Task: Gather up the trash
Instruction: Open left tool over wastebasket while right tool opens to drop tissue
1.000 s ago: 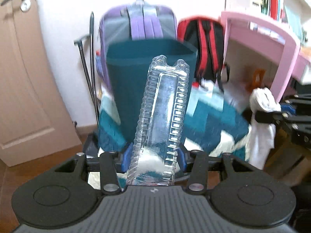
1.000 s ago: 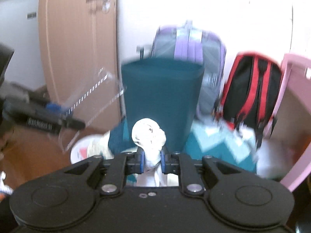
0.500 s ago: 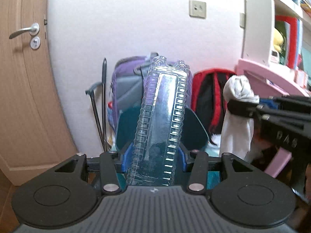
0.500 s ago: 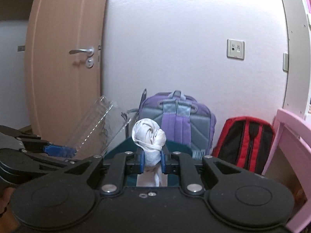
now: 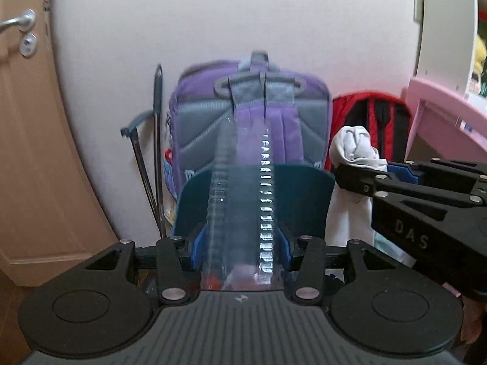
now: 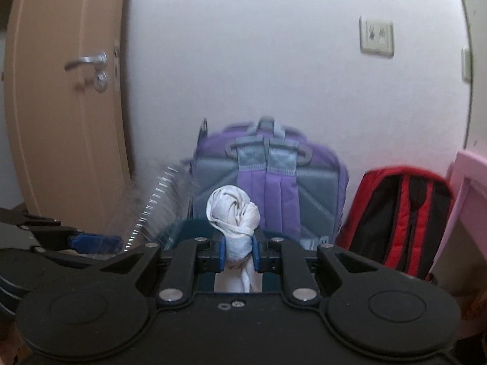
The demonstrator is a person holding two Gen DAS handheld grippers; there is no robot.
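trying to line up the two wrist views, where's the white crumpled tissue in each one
Left wrist view: the white tissue is at mid right, shut in the right gripper that reaches in from the right edge.
Right wrist view: the tissue is at lower centre, between that gripper's blue pads.
Shared landmark: the purple backpack against the wall, behind the teal bin.

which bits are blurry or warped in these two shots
Left wrist view: the clear plastic tray in the left gripper is motion-smeared, and the door bows with fisheye. Right wrist view: the tray is a streaky smear, the white wad stays fairly sharp.
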